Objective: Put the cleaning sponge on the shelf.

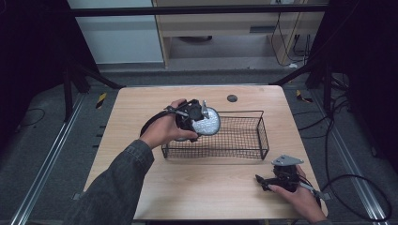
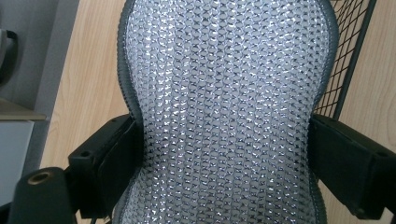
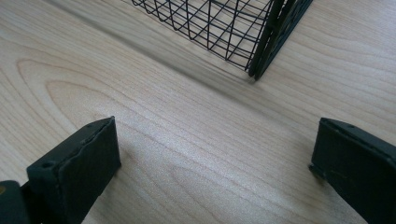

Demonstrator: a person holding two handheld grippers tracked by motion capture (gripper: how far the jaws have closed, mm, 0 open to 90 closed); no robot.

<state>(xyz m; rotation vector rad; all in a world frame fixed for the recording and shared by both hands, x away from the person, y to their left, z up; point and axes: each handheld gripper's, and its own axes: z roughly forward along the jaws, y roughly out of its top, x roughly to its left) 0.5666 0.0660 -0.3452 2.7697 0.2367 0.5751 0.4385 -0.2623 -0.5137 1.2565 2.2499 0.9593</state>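
My left gripper (image 1: 199, 118) is clamping a silvery mesh pad (image 1: 207, 122), no writing visible on it, over the wire basket's (image 1: 259, 140) nine-o'clock end. My right gripper (image 1: 267, 180) is resting wide open and empty, at the table's (image 1: 202, 187) five o'clock.

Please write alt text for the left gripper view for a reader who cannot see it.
A silvery mesh pad with a grey edge is pinched between the left gripper's two black jaws. Behind it are the wooden table and, at upper right, a black wire basket.
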